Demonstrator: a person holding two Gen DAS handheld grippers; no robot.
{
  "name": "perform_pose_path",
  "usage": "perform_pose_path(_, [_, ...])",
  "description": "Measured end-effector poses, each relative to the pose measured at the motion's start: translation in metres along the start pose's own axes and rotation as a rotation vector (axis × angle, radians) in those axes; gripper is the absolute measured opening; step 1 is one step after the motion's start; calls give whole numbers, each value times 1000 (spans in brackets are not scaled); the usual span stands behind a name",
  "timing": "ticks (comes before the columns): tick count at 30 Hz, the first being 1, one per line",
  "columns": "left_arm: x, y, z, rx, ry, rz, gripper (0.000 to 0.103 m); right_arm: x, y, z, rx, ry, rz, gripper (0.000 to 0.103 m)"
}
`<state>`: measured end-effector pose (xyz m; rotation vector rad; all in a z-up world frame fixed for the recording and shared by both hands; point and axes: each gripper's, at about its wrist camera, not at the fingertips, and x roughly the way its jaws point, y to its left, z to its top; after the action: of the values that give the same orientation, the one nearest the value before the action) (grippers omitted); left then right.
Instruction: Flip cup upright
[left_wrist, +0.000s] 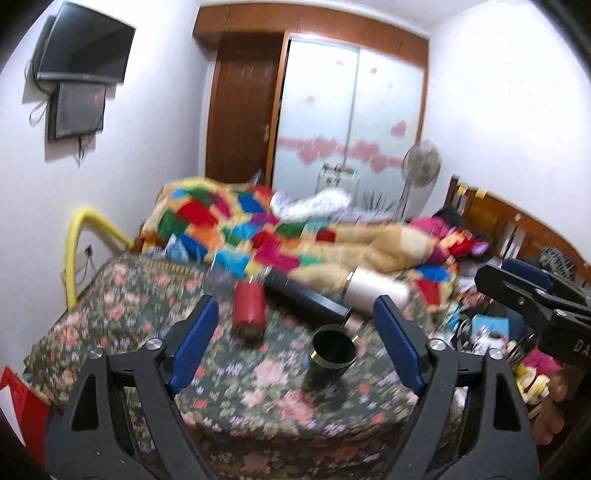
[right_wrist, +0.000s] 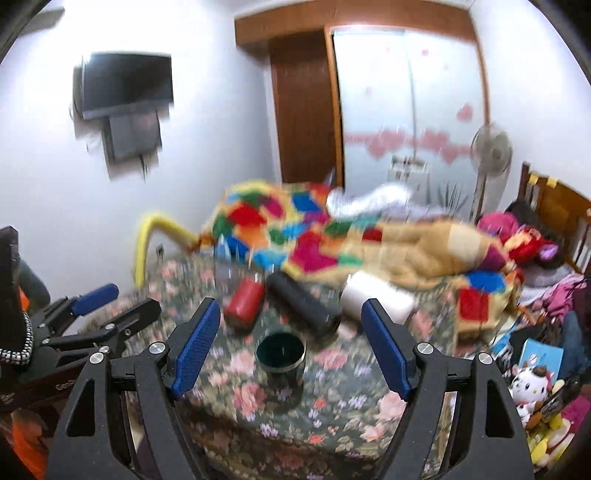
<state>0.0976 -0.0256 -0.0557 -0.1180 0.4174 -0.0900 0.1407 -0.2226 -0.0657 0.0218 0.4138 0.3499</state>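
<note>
The dark green cup (left_wrist: 333, 350) stands upright on the flowered bedspread (left_wrist: 258, 406), its gold-rimmed mouth open toward me, and nothing of mine touches it. In my right wrist view the same cup (right_wrist: 280, 355) sits just ahead of the gap between my blue pads. My left gripper (left_wrist: 304, 345) has its jaws spread wide and holds nothing; my right gripper (right_wrist: 291, 343) is just as wide apart and bare. Behind the cup lie three bottles on their sides: a red one (left_wrist: 249, 308) to the left, a long black one (left_wrist: 308, 297) in the middle, and a white one (left_wrist: 376, 290) to the right. Beyond them a patchwork quilt (left_wrist: 229, 221) is heaped on the bed. Both views are blurred.
</note>
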Motion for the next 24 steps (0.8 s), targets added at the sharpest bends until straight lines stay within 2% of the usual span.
perform_pose_path(6, [-54,-16,17,15,-156,-25,91,-49,14,5,-6,-177,-36,78])
perform_pose_path(9, [-75,-20,19,19,-212,-21,94,-59,20,3,-6,-223,-62,82])
perform_pose_path(13, [-94,-24,17,36,-264,8,96,-63,23,-2,-2,-242,-78,87])
perform_pose_path(15, [-100,-25,14,46,-287,27,99,-65,21,-4,4,-247,-94,97])
perform_pose_path(17, [-102,-27,11,57,-299,44,101,-63,21,-5,10,-251,-104,102])
perform_pose_path(24, [-103,-29,8,61,-280,33,102,-71,18,-10,18,-243,-104,103])
